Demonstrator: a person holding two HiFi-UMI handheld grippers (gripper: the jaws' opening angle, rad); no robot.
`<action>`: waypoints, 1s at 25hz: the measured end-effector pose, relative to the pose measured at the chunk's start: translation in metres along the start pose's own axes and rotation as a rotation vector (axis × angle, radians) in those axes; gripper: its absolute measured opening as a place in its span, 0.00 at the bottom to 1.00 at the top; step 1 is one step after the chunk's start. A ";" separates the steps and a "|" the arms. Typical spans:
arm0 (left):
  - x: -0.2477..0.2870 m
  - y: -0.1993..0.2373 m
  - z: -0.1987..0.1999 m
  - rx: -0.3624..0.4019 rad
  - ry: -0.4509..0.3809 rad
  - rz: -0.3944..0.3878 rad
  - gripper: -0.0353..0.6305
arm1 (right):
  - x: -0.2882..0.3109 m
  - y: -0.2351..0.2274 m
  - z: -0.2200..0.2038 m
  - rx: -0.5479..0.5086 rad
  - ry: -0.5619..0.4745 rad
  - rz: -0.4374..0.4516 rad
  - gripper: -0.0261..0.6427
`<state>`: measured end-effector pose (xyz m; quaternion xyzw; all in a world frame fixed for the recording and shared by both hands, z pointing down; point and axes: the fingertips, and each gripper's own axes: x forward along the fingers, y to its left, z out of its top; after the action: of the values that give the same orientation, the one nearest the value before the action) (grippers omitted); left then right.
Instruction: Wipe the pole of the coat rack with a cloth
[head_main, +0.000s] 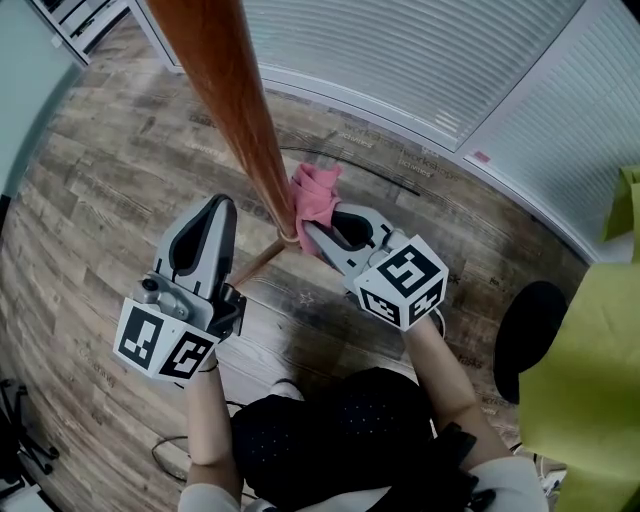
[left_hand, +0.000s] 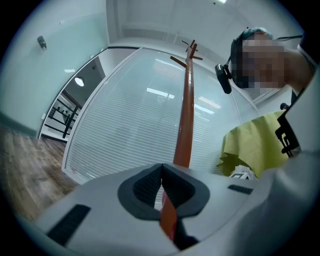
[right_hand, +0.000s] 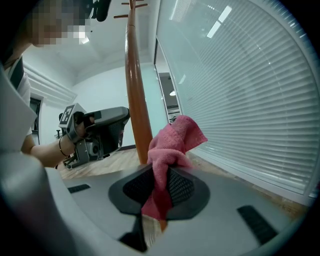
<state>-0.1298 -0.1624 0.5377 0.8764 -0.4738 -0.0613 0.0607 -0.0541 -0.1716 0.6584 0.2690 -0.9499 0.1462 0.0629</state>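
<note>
Both grippers flank the pole (head_main: 235, 110), whose long axis runs toward 11 o'clock in the head view; the right gripper (head_main: 320, 235), nearer, pinches the pink cloth (head_main: 315, 192) against it at 11 o'clock, while the left gripper (head_main: 218, 212) has its jaws pressed together on nothing.

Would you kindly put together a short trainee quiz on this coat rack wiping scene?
1. True or false: the right gripper is clamped on the pink cloth.
2. What colour is the pole? A white, B reddish-brown, C green.
3. Fill in: the left gripper has its fingers ____ (apart or together).

Key: 1 true; 2 B; 3 together.
</note>
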 end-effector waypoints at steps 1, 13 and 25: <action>0.000 0.000 -0.001 -0.002 0.001 0.002 0.07 | 0.001 -0.001 -0.002 0.002 0.006 0.000 0.15; 0.000 0.010 -0.011 -0.021 0.025 0.045 0.07 | 0.008 -0.007 -0.025 0.037 0.048 -0.002 0.15; 0.001 0.010 -0.016 -0.022 0.038 0.039 0.07 | 0.011 -0.010 -0.037 0.057 0.067 -0.007 0.15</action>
<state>-0.1351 -0.1681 0.5555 0.8673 -0.4889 -0.0487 0.0802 -0.0569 -0.1739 0.6979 0.2692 -0.9417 0.1821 0.0874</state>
